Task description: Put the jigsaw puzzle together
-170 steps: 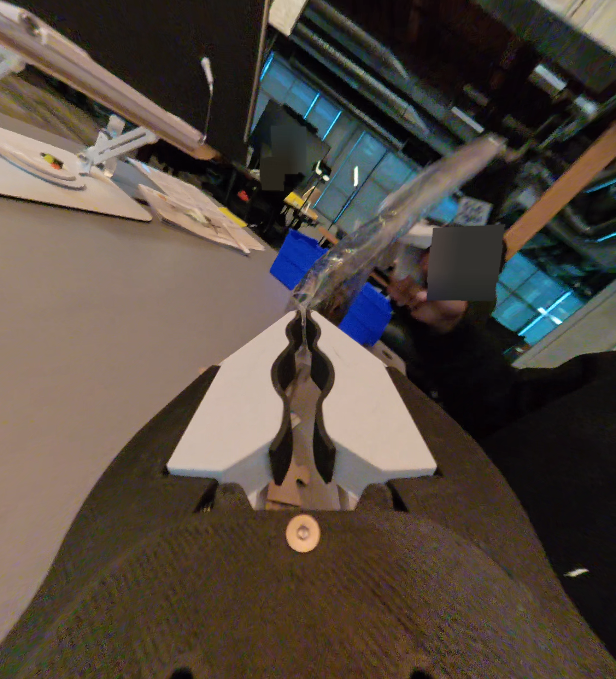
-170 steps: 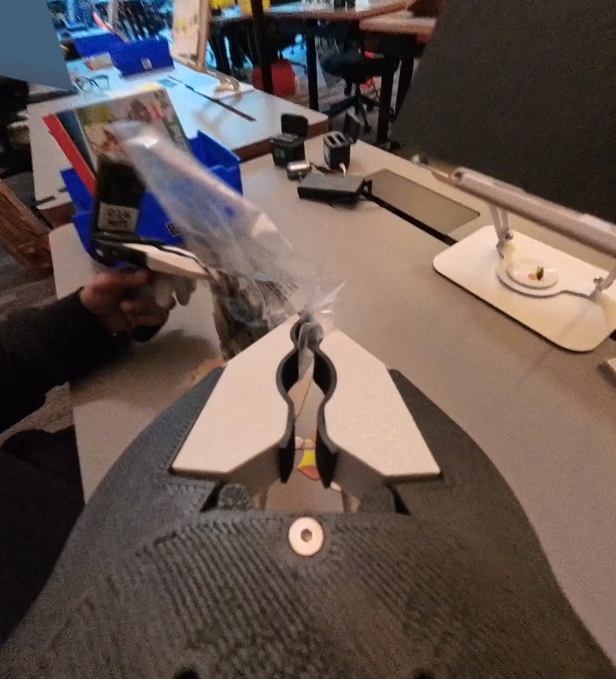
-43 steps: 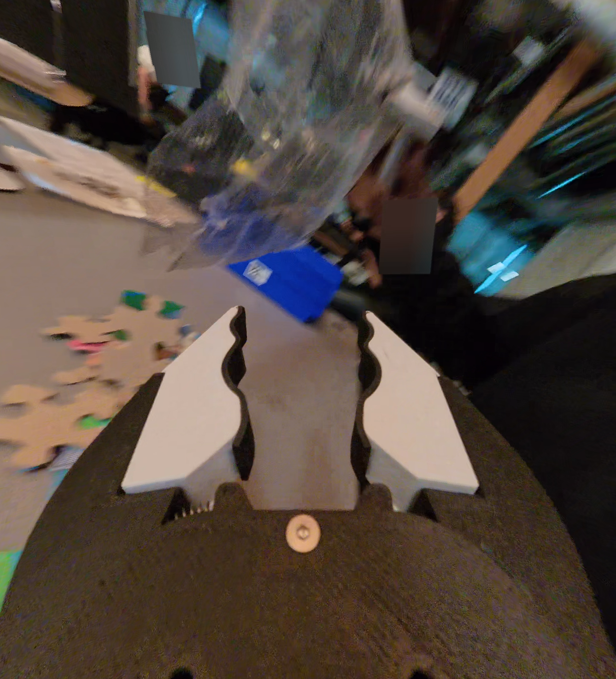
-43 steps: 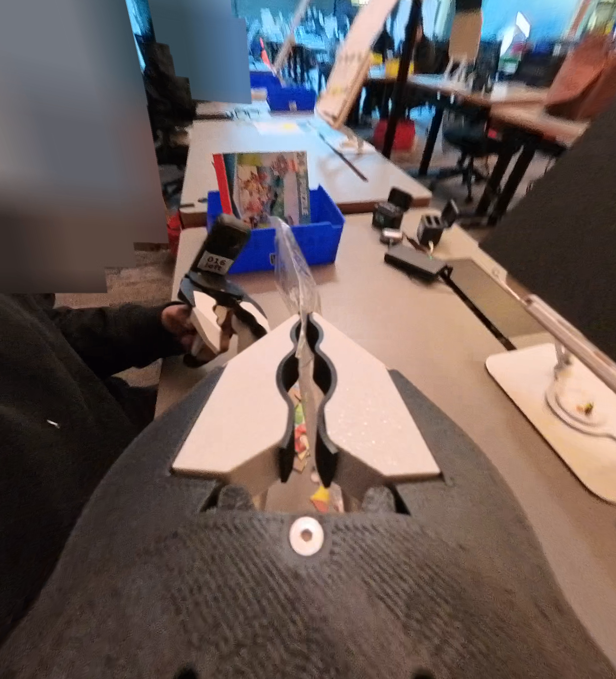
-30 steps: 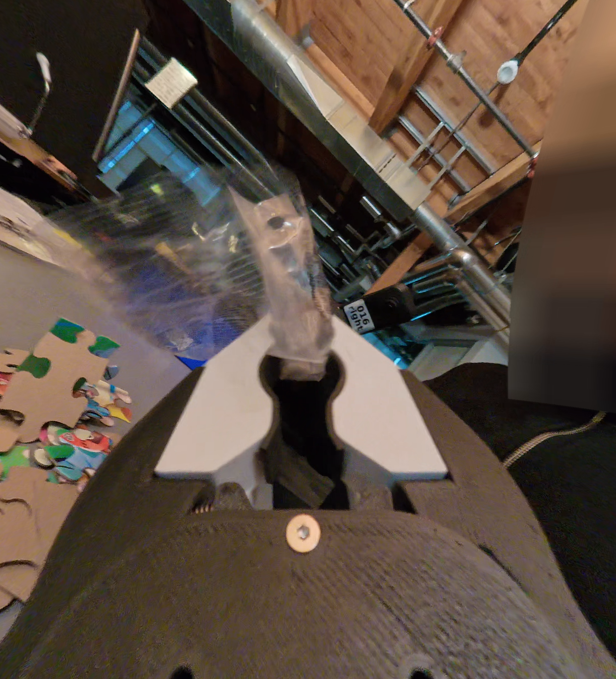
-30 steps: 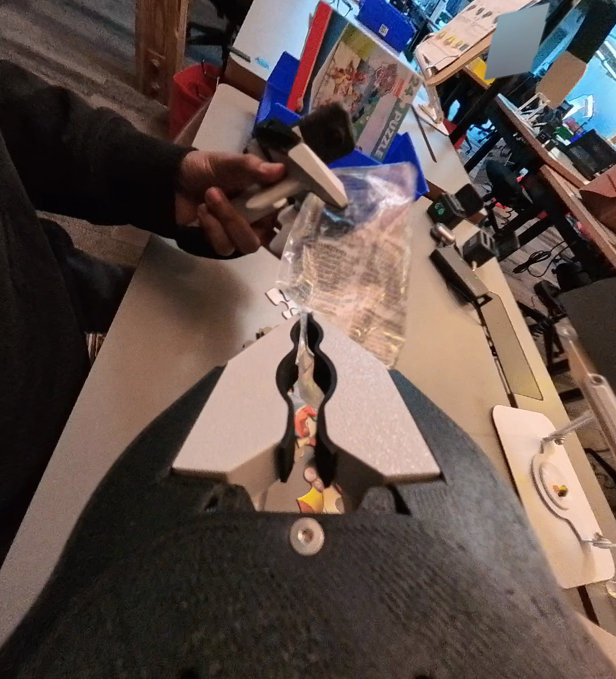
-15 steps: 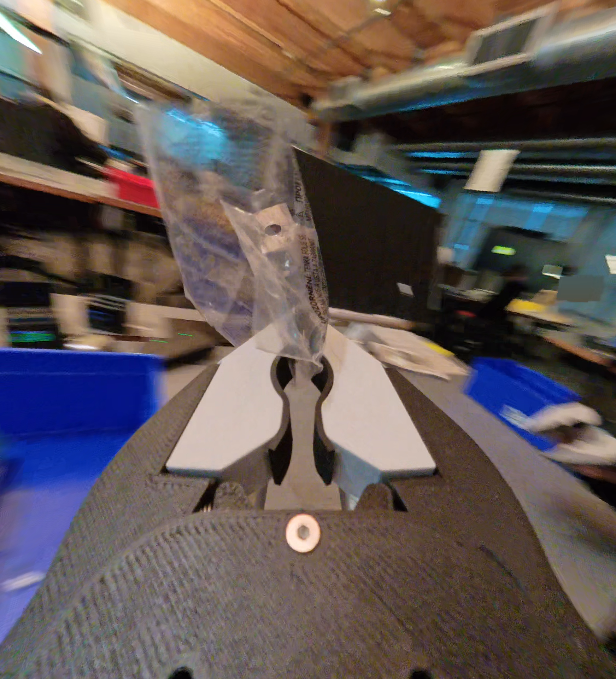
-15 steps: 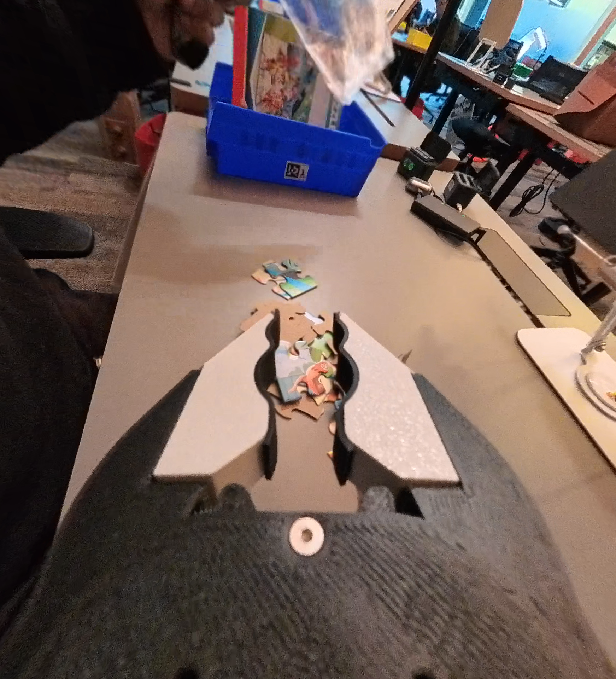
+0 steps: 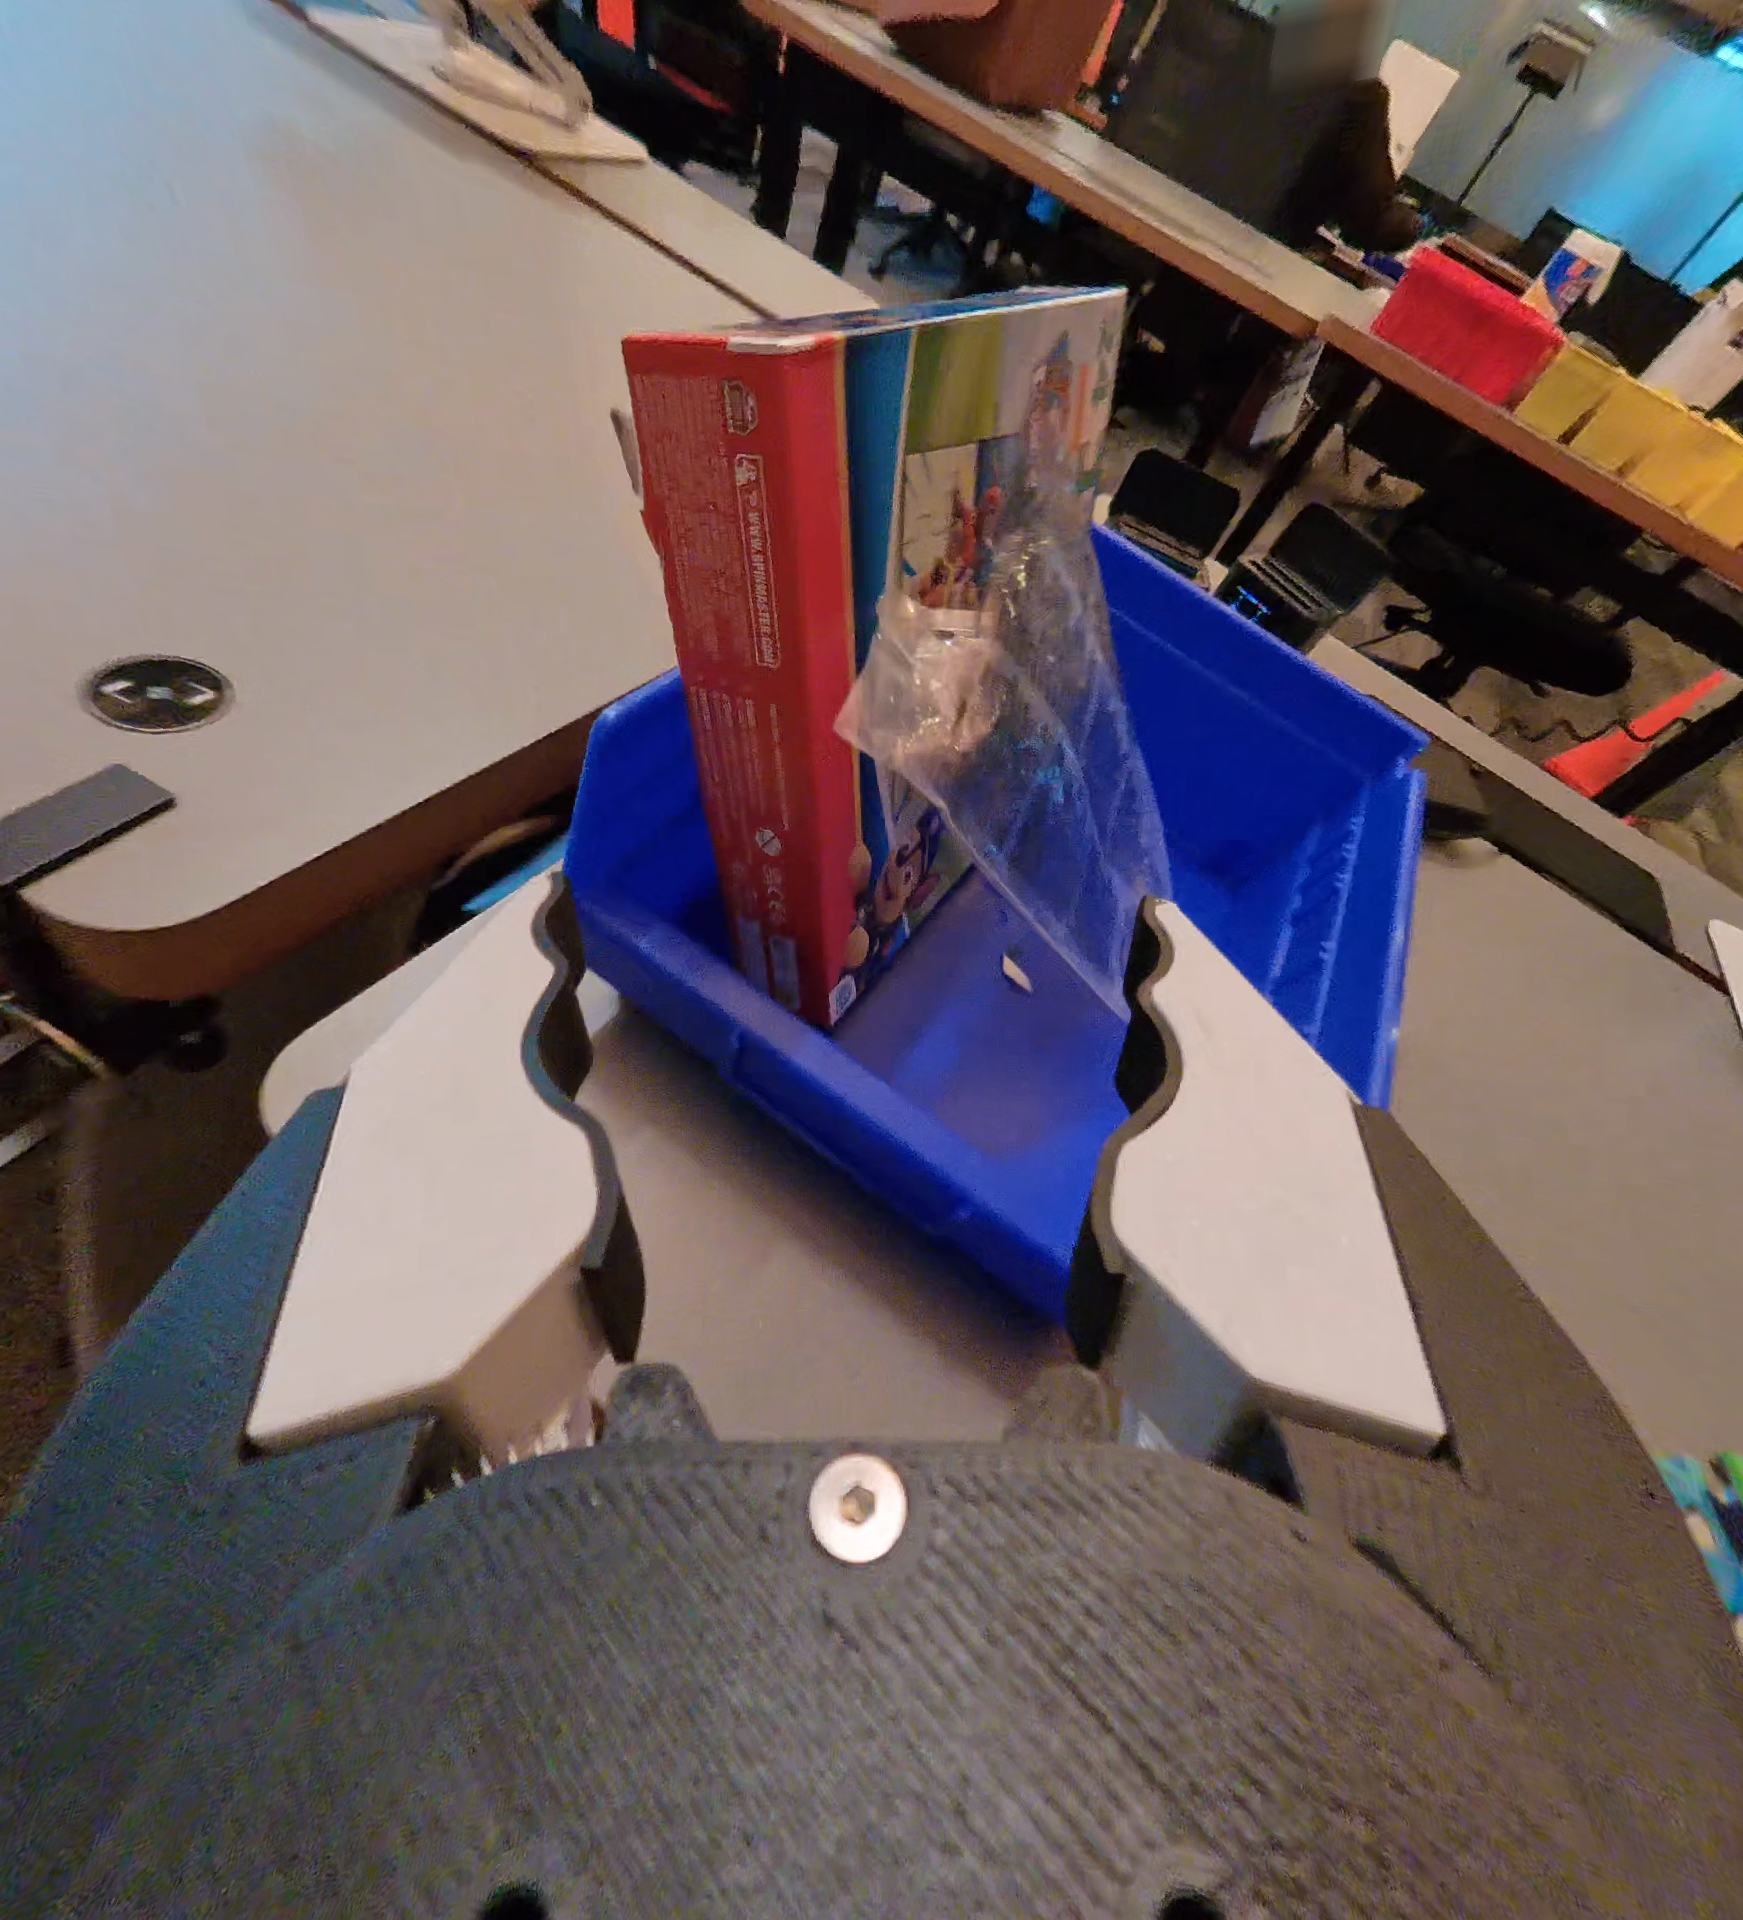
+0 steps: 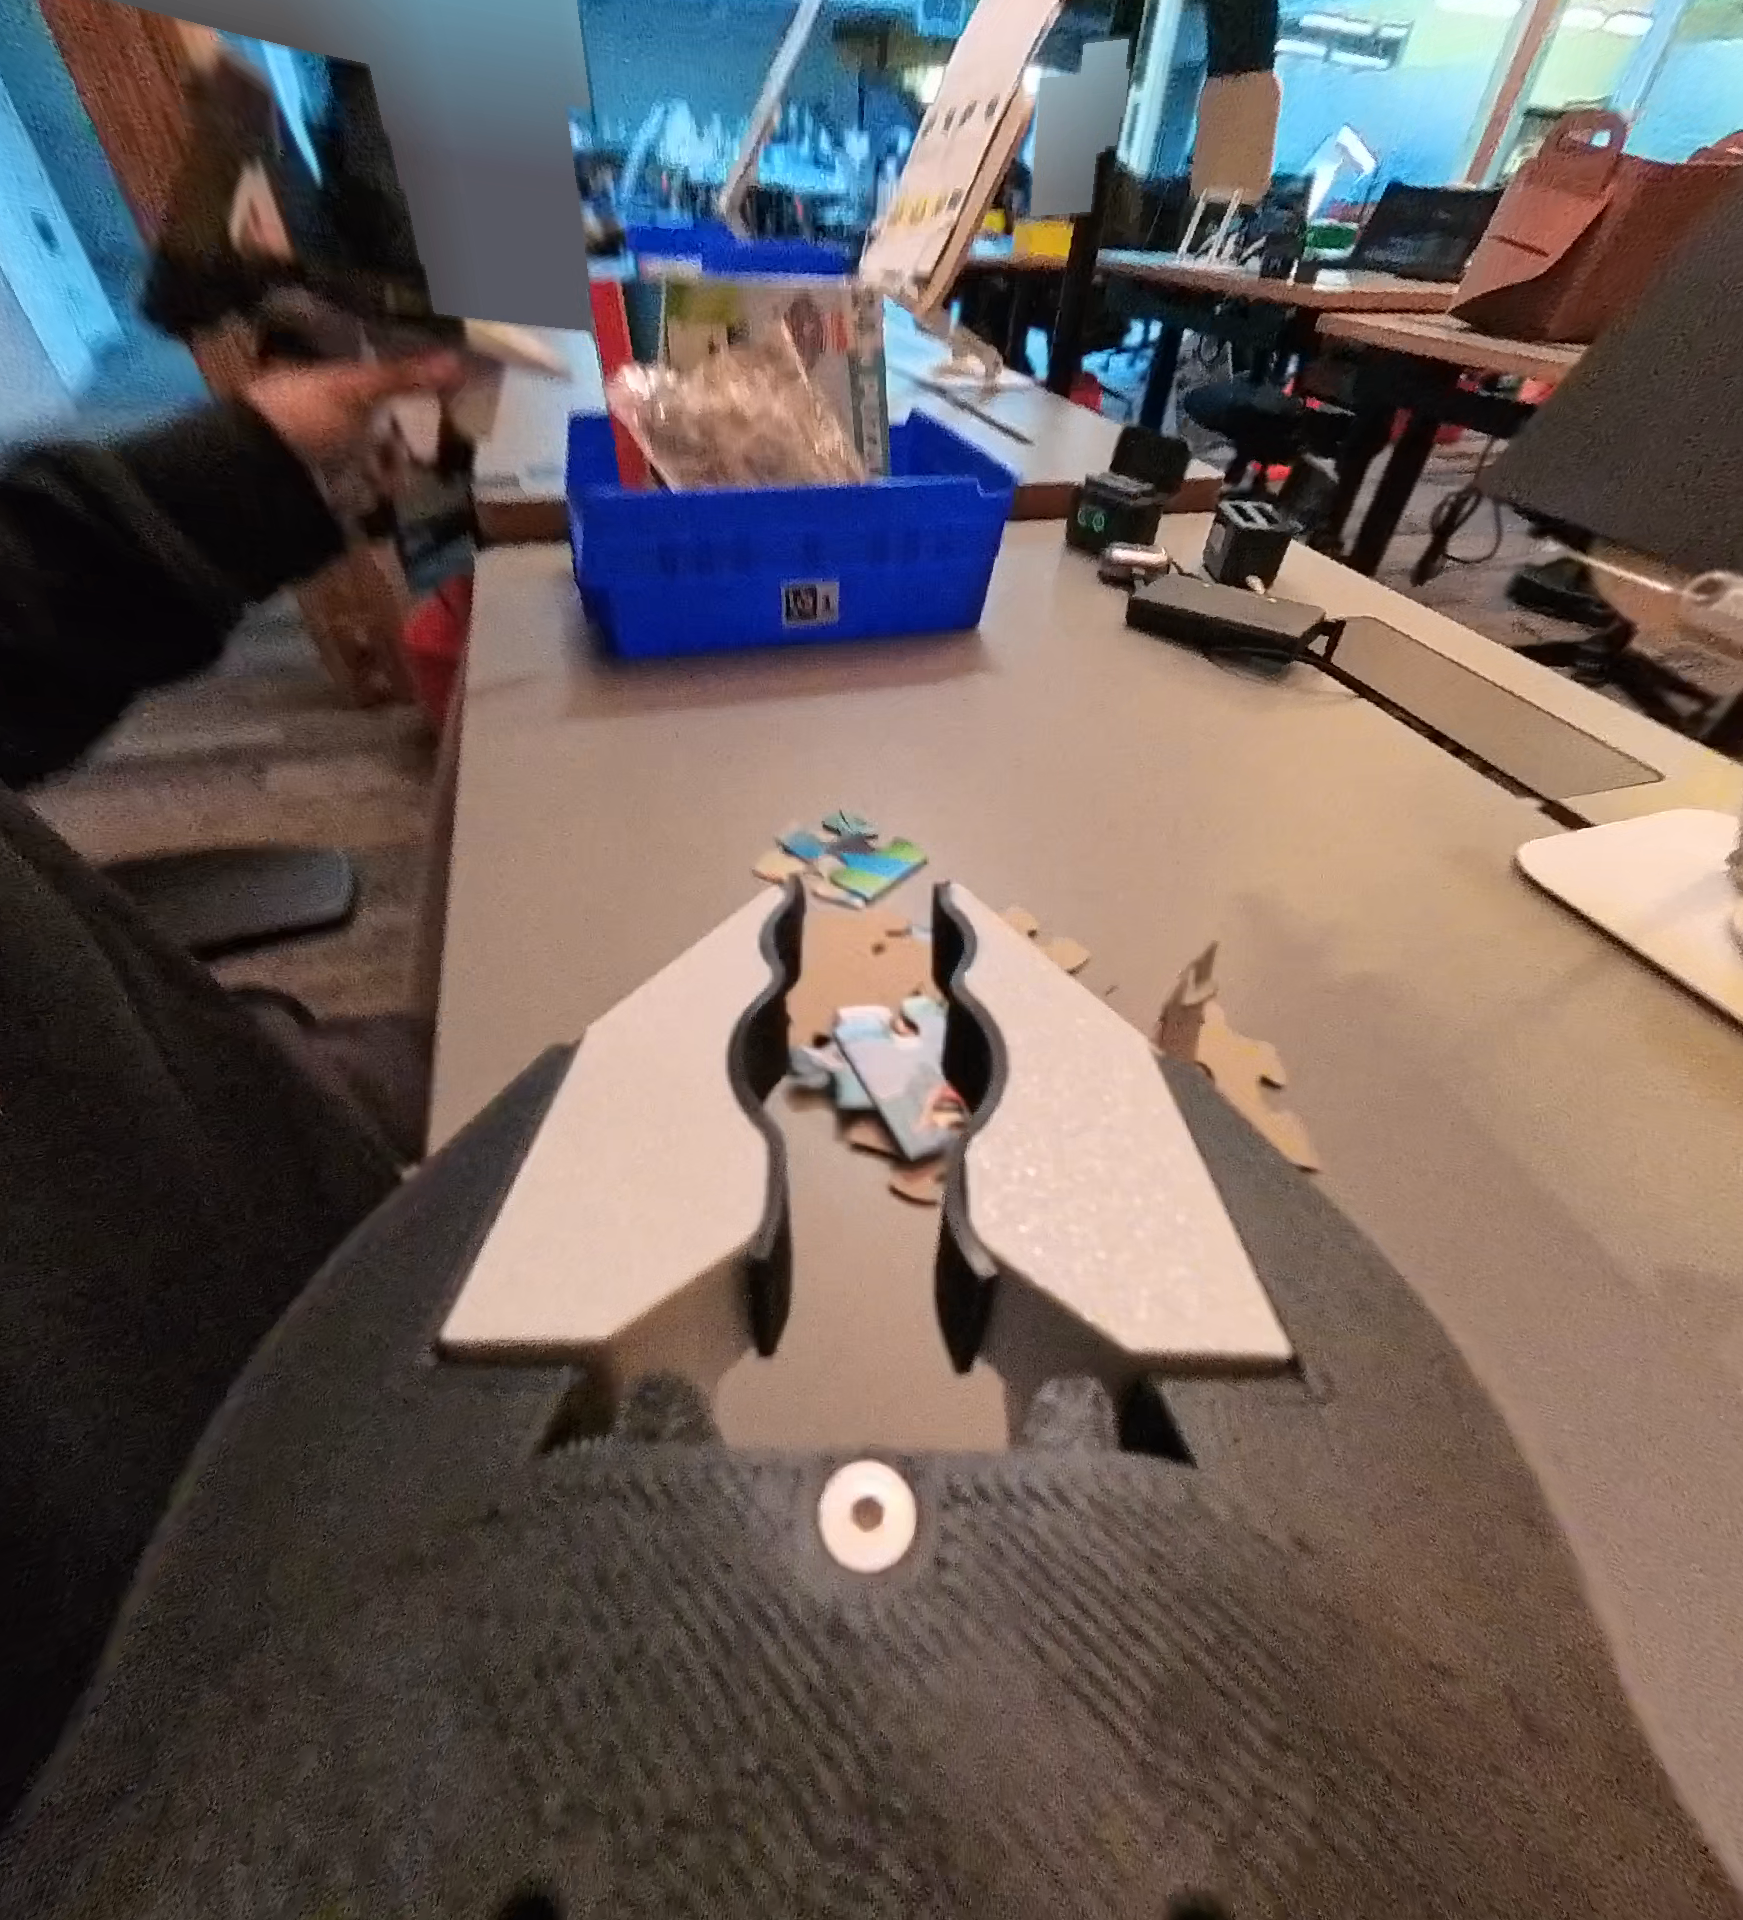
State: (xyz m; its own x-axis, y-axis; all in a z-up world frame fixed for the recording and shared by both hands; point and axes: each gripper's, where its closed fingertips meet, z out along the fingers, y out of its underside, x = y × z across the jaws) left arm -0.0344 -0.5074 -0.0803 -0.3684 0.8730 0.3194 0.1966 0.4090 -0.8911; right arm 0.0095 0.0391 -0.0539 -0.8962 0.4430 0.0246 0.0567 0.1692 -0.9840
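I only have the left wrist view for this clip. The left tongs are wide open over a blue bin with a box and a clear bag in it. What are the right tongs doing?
Observer: The right tongs are slightly open and hold nothing.
Reviewer: What lies under them?
Observer: Loose puzzle pieces lie scattered on the grey table, some face up, some with the brown back up.
Reviewer: How does the bin sit from that side?
Observer: The blue bin stands at the table's far end, well apart from the pieces, with a small label on its front wall.
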